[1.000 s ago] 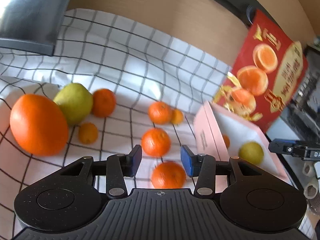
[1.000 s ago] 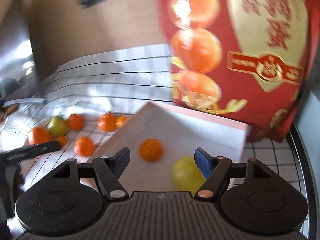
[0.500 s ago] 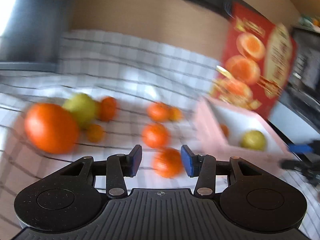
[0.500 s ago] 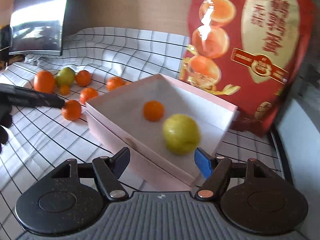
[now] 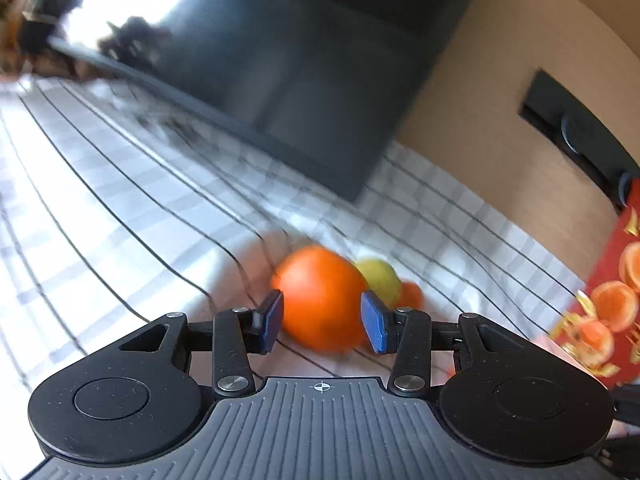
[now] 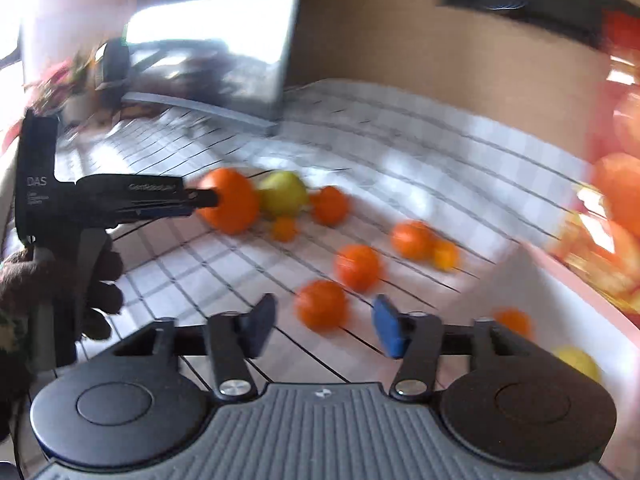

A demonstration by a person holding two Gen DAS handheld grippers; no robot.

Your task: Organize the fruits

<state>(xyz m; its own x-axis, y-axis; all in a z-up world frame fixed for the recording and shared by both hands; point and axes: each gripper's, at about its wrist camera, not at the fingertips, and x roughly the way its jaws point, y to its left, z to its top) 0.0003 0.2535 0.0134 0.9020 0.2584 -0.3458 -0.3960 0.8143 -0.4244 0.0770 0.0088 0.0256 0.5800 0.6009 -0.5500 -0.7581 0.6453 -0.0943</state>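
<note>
Left wrist view: left gripper [image 5: 322, 318] points at the big orange [image 5: 322, 298] on the checked cloth [image 5: 120, 216]. Jaws stand apart on either side of the orange; it lies just beyond the blue pads [image 5: 375, 322], and I cannot tell whether they touch it. A green fruit [image 5: 382, 278] sits just behind the orange, touching it, with a small orange [image 5: 412, 294] behind that. Dark screen [image 5: 280, 60] stands well behind the orange; red bag [image 5: 612, 304] at the right edge.

Right wrist view, blurred: right gripper [image 6: 324, 328] has its jaws closing, nothing between the pads; a mandarin [image 6: 321, 305] lies on the cloth just beyond them. The left gripper [image 6: 200, 198], held in a gloved hand [image 6: 96, 292], reaches the big orange [image 6: 234, 200] from the left. More mandarins [image 6: 358, 266] lie right of the big orange. The pink box [image 6: 560, 280], far right of it, holds a mandarin and a yellow-green fruit [image 6: 578, 362].
</note>
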